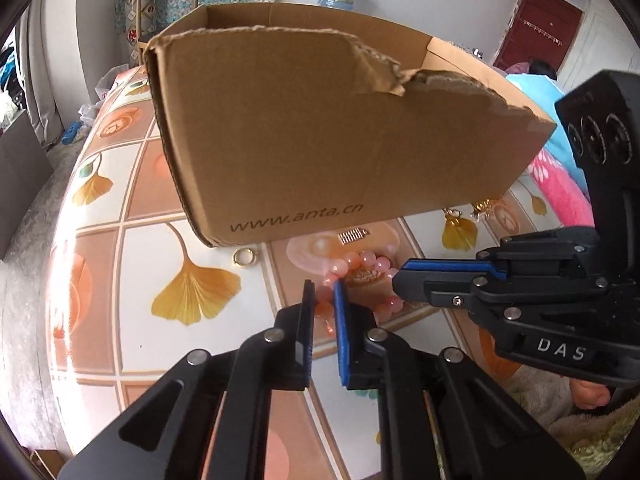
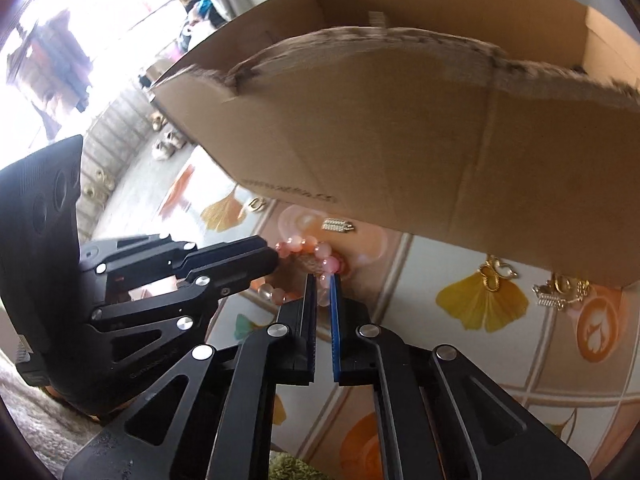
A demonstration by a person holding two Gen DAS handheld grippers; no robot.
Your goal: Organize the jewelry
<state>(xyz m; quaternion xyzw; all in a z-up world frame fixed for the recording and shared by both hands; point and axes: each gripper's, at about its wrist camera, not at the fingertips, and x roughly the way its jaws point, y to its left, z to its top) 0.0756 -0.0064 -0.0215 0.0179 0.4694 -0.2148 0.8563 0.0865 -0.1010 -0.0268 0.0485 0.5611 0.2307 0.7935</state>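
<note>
Left wrist view: cardboard box (image 1: 320, 128) with torn rim stands on the patterned table (image 1: 132, 248), taking up its far side. Pink bead bracelet (image 1: 362, 266) lies just in front of the box's near wall. Left hand-held gripper (image 1: 323, 284) is closed on beads at one side, right hand-held gripper (image 1: 396, 278) closed on the opposite side. Gold ring (image 1: 244, 258) and small comb-like clip (image 1: 353, 235) sit near the box base, gold pieces (image 2: 560, 290) farther right. Risk: both pulling apart could snap the elastic or slip off smooth beads. Box interior hidden; right pads' contact hard to confirm.
</note>
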